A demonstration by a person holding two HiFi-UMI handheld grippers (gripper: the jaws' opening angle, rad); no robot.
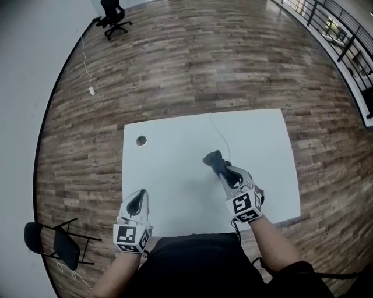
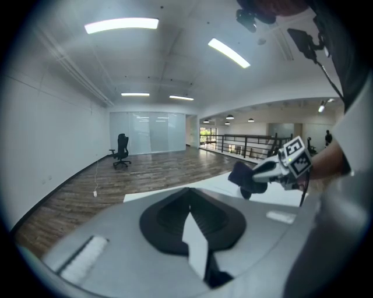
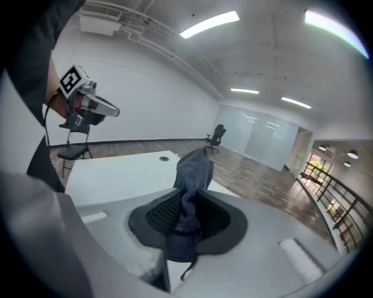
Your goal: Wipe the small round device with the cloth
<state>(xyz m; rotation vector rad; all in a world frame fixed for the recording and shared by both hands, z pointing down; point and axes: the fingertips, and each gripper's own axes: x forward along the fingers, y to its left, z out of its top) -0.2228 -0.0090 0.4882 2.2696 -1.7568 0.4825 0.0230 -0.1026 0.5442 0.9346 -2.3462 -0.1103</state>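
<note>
Right claw (image 1: 220,167) part-closed, pinching dark blue-grey crumpled cloth (image 1: 213,158) above white rectangular counter (image 1: 175,180). Small round grey device (image 1: 141,140) on counter far-left, 10 o'clock from cloth, well apart. Left claw (image 1: 138,201) shut, empty, device at its 12 o'clock

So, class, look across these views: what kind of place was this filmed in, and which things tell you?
Probably a large, sparsely furnished office or lab hall: a wide wood-plank floor, one white table, a swivel office chair far off, and a metal railing along one side.
</note>
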